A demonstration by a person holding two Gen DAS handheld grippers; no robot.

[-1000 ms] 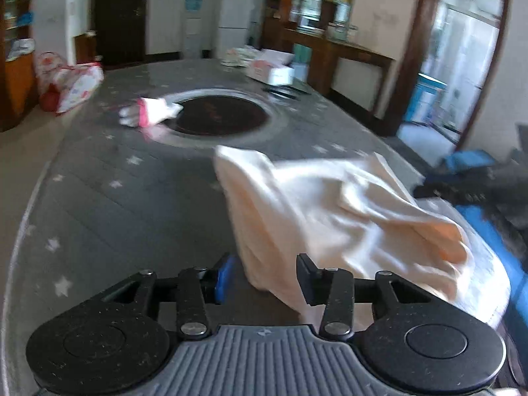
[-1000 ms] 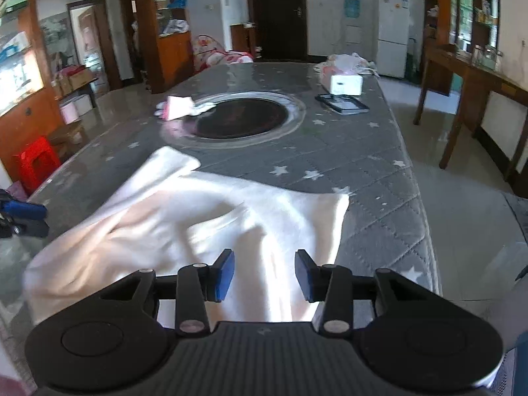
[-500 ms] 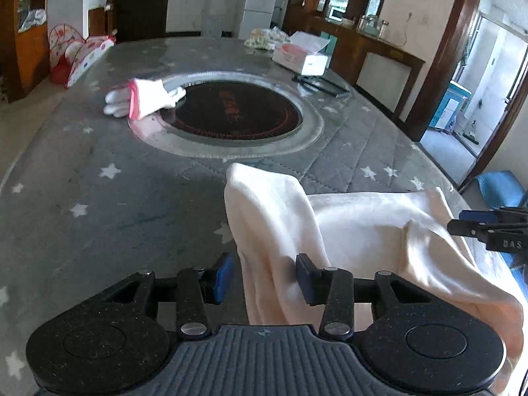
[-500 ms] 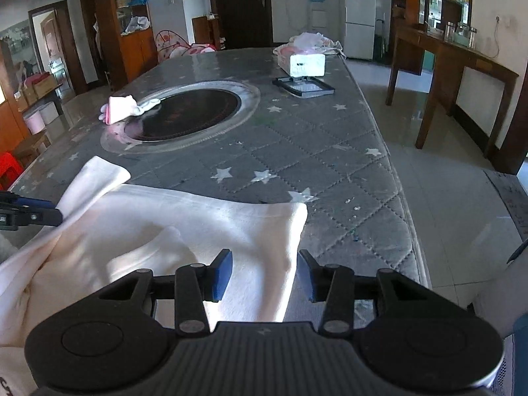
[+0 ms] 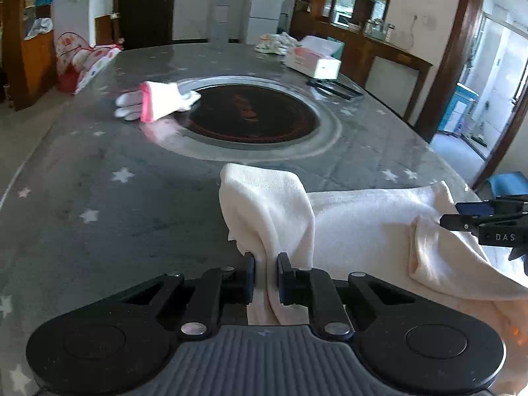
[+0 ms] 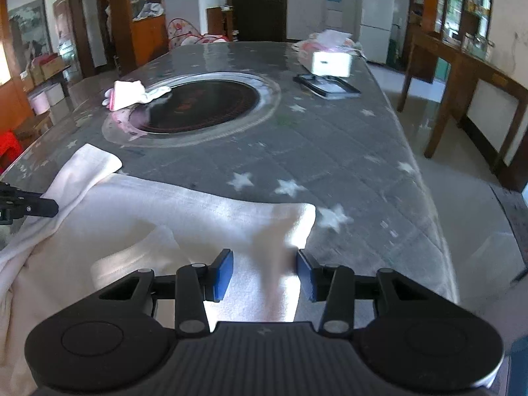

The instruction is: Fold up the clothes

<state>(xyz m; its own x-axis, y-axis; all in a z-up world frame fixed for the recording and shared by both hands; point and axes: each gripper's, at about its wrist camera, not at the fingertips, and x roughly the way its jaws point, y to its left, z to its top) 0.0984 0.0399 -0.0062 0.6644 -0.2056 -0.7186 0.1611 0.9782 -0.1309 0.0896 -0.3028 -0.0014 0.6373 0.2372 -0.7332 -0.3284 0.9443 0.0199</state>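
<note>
Because the left gripper (image 5: 265, 272) is clenched on a bunched edge of the cream garment (image 5: 356, 217), that side lifts off the table (image 5: 132, 204) for folding; the right gripper (image 6: 264, 275) stays released over the corner at 3 o'clock.

Both cameras sit low behind their tongs, close above the near end of the worktop (image 5: 99, 198), and look down its length toward the far wall. The left wrist view is at the near left, its left tongs (image 5: 265, 275) in the foreground. The right wrist view is at the near right behind the right tongs (image 6: 264, 275). Both share the cream garment (image 5: 363, 224), the round dark inset (image 6: 201, 105), the pink-cuffed glove (image 5: 155, 100) and the white fridge (image 6: 376, 3). Each sees the other's tongs at its edge.
</note>
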